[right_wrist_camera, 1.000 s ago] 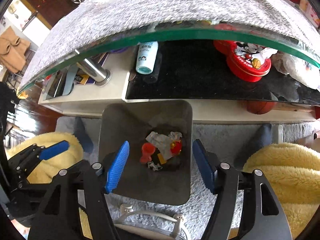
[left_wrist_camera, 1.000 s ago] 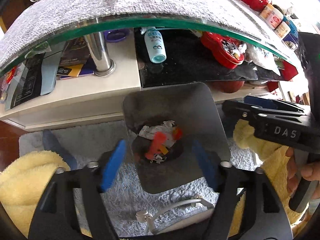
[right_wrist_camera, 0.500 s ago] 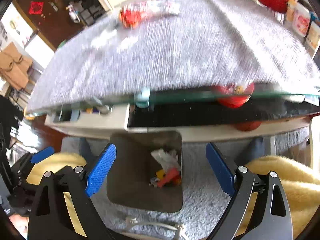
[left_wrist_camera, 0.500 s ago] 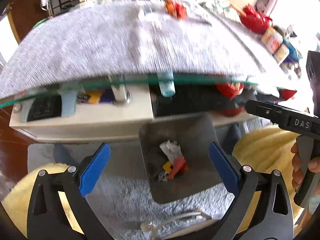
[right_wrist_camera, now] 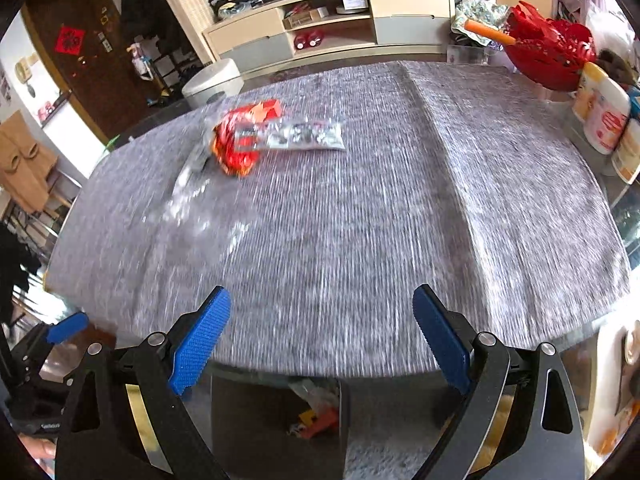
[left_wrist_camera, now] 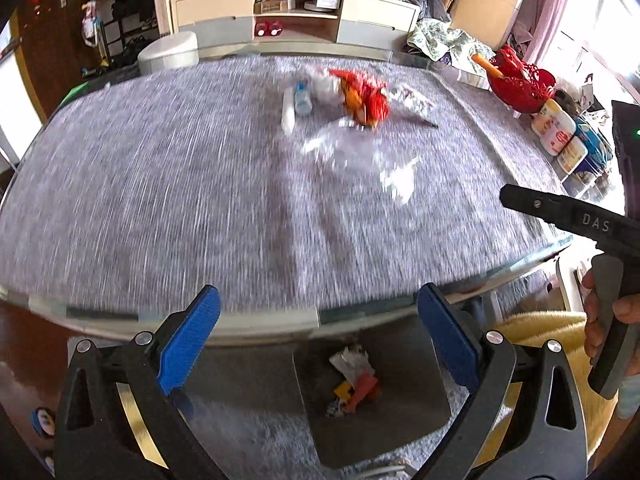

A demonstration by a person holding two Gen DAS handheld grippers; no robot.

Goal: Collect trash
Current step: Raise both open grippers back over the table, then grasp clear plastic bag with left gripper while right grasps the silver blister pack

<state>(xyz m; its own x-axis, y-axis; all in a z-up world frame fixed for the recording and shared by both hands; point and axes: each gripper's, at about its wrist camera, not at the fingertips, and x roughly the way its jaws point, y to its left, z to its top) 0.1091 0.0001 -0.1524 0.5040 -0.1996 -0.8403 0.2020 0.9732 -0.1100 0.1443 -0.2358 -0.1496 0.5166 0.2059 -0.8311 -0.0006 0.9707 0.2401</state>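
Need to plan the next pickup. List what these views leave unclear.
- Left wrist view: clear plastic wrap is motion-blurred; its outline is unreadable.
- Left wrist view: small bottle is blurred; label illegible.
- Right wrist view: red snack wrapper is smeared; print unreadable.
- Both views: trash bin is partly hidden by table edge and gripper fingers.

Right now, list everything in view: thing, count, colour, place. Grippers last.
Red snack wrapper: one, red and orange, far side of the table.
Silver packet: one, silvery, touching the wrapper's right side.
Clear plastic wrap: blurred, count unclear, nearer than the wrapper.
Small bottle: one, clear with blue, left of the wrapper.
Trash bin: one, grey, on the floor under the table edge, holding white, red and yellow scraps.
Table cloth: one, grey, covering the table.
Red basket: one, far right corner.
White canisters: several, right edge.
Left gripper: open, empty.
Right gripper: open, empty.
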